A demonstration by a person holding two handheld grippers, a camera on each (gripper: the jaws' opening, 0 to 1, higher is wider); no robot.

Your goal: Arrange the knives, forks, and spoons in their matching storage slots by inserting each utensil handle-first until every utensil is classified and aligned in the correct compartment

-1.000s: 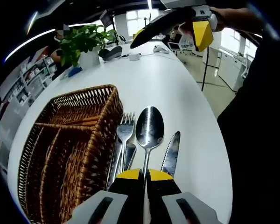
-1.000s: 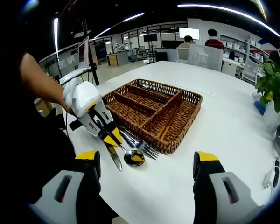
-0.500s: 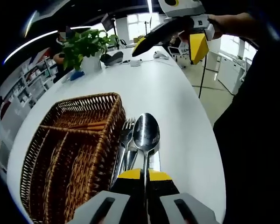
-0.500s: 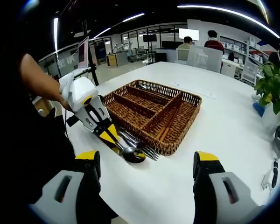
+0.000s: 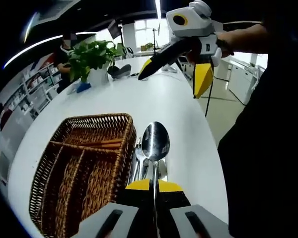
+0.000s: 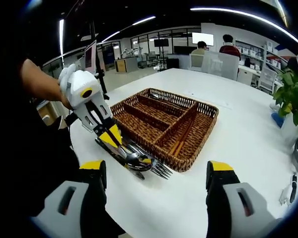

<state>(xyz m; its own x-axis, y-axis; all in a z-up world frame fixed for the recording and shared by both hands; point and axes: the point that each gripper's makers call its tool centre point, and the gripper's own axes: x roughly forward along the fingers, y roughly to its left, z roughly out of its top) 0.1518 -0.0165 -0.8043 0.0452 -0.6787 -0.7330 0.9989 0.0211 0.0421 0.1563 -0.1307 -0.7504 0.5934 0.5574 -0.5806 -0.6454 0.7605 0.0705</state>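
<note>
two yellow-tipped grippers are at work over a white round-edged table [image 6: 248, 134]. the left gripper [image 5: 154, 186] has its jaws closed tight on the handle of a shiny steel spoon [image 5: 155, 141], whose bowl is raised just beside the brown wicker divided tray [image 6: 164, 119]. under the spoon, a steel fork [image 6: 159, 169] and more cutlery lie on the table against the tray's near wall. the right gripper [image 6: 156, 173] hangs with its jaws spread wide and nothing between them. a green potted plant [image 5: 92, 57] stands far along the table.
</note>
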